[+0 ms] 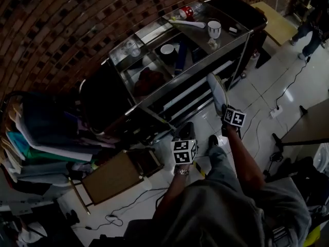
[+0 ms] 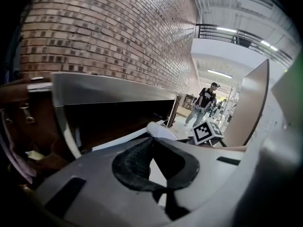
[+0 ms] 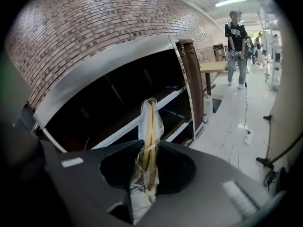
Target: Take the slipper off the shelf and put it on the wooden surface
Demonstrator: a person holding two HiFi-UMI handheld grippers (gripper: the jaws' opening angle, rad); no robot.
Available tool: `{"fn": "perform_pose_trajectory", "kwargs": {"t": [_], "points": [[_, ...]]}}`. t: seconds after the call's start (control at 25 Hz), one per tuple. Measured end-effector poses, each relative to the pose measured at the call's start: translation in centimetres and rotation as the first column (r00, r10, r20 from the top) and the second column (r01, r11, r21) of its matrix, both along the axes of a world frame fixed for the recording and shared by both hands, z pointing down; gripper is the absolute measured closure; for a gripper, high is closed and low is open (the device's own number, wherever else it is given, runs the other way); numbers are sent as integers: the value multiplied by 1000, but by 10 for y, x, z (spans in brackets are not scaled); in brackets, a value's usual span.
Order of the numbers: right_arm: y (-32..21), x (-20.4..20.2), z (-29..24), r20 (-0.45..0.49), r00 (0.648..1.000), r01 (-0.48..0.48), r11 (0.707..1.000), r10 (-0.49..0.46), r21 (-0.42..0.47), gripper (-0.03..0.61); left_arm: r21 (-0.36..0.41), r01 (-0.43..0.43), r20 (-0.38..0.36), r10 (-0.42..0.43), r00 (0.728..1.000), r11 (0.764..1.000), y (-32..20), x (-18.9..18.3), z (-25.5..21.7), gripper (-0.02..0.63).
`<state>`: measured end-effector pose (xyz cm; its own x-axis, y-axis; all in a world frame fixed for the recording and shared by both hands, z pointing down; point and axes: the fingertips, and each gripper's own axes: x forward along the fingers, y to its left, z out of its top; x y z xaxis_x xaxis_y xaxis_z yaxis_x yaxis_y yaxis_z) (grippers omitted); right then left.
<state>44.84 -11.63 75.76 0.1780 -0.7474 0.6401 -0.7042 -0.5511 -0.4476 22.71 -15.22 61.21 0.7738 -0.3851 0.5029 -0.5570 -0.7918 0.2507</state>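
A pale slipper (image 1: 217, 89) wrapped in clear plastic is out in front of the metal shelf unit (image 1: 154, 94), over the white floor. My right gripper (image 1: 222, 106) is shut on it. In the right gripper view the slipper (image 3: 150, 122) stands edge-on between the pads, and the right gripper (image 3: 149, 148) points at the dark shelves. My left gripper (image 1: 186, 130) hangs lower, near the shelf's foot, shut with nothing in it. The left gripper (image 2: 152, 151) looks toward the slipper (image 2: 163, 130). A wooden table (image 1: 275, 20) stands at the far right.
On the shelf top are a cup (image 1: 214, 29), a bowl (image 1: 167, 49) and small items. A flat wooden board (image 1: 110, 178) lies on the floor at lower left beside a clothes rack (image 1: 36, 138). Cables cross the floor (image 1: 277, 107). A person (image 3: 235, 46) walks in the distance.
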Motion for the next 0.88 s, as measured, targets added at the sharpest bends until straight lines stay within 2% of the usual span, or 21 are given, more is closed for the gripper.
{"fn": "perform_pose_trajectory", "kwargs": {"t": [0.12, 0.24, 0.4, 0.52, 0.64, 0.76, 0.88], "points": [[41, -91, -5, 1, 1000, -2, 1000, 2, 7, 509, 36, 38, 18, -39, 999, 999, 19, -100, 6, 609], [83, -175, -8, -15, 1000, -6, 1000, 6, 0, 509, 41, 74, 36, -75, 997, 996, 44, -192, 8, 609], [114, -278, -23, 24, 999, 22, 1000, -22, -3, 509, 16, 115, 81, -116, 990, 993, 67, -281, 13, 609], [110, -329, -51, -5, 991, 133, 991, -133, 22, 509, -15, 161, 60, -160, 985, 987, 80, -311, 6, 609], [97, -364, -64, -42, 963, 266, 964, -265, 22, 509, -47, 193, 31, -192, 981, 980, 93, -323, 1, 609], [80, -405, -61, -3, 928, 372, 928, -372, 28, 509, -46, 238, 52, -236, 970, 970, 92, -339, 1, 609], [52, -457, -58, 12, 871, 491, 870, -492, 32, 509, -15, 346, 49, -345, 937, 938, 77, -375, -8, 609]]}}
